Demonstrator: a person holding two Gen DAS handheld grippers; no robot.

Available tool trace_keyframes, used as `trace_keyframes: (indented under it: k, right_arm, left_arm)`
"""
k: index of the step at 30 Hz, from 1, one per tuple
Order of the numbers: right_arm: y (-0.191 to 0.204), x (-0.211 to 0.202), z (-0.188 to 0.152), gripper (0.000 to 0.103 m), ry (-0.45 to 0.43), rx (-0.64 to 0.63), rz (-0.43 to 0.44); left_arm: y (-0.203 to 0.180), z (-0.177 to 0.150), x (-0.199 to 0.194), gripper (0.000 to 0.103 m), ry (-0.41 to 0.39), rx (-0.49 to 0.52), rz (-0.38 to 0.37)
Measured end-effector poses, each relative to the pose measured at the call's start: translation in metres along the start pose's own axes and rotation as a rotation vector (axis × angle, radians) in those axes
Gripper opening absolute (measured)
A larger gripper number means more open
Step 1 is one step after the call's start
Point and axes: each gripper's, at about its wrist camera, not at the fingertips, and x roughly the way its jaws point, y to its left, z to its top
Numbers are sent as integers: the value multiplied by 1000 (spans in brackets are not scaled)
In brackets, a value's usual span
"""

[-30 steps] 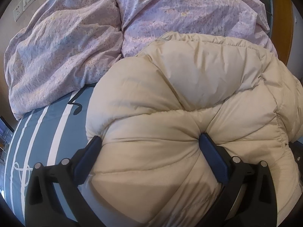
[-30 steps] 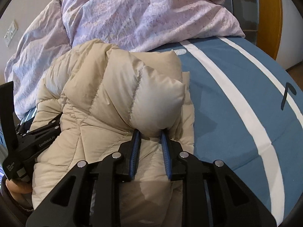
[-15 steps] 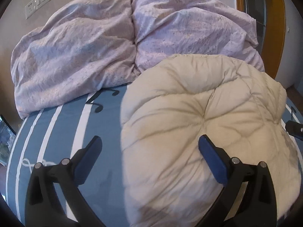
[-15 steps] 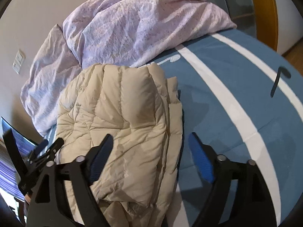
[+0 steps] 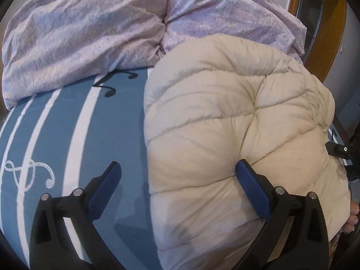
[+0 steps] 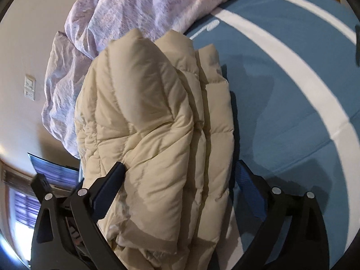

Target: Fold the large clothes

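Observation:
A cream quilted down coat lies folded in a puffy stack on the blue striped bed; it also shows in the right wrist view. My left gripper is open, its right finger touching the coat's near edge and its left finger over bare sheet. My right gripper is open with the coat's near end between its wide-spread fingers, gripping nothing. The tip of the right gripper shows at the far right of the left wrist view.
A crumpled lilac duvet is heaped at the head of the bed, touching the coat's far side; it shows in the right wrist view too. Blue sheet with white stripes lies right of the coat. A wall socket is at left.
My right gripper opened and let go of the coat fold it was pinching. The coat settled flatter onto the bed. Both grippers shifted around its near end, the left one closing in.

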Motion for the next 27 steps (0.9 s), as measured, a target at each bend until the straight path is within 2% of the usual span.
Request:
trace_keyframes:
  k: [8, 11, 14, 16, 18, 22, 27]
  right_arm:
    - [5, 9, 2, 98, -6, -19, 67]
    - [5, 13, 3, 89, 5, -13, 94]
    - [7, 20, 3, 71, 17, -11, 121]
    - [5, 20, 3, 49, 7, -3, 149]
    - [3, 18, 4, 39, -4, 15, 179]
    - [5, 16, 4, 32, -14, 6, 160]
    - [5, 17, 4, 29, -15, 15, 154]
  left_arm:
    - [3, -2, 3, 101, 13, -25, -28]
    - [3, -2, 2, 101, 7, -19, -20]
    - [4, -2, 0, 101, 1, -21, -14]
    - [5, -2, -1, 101, -1, -27, -18]
    - [5, -1, -3, 101, -2, -31, -27]
    - [3, -2, -7, 101, -7, -27, -30]
    - [15, 1, -12, 101, 7, -78, -67]
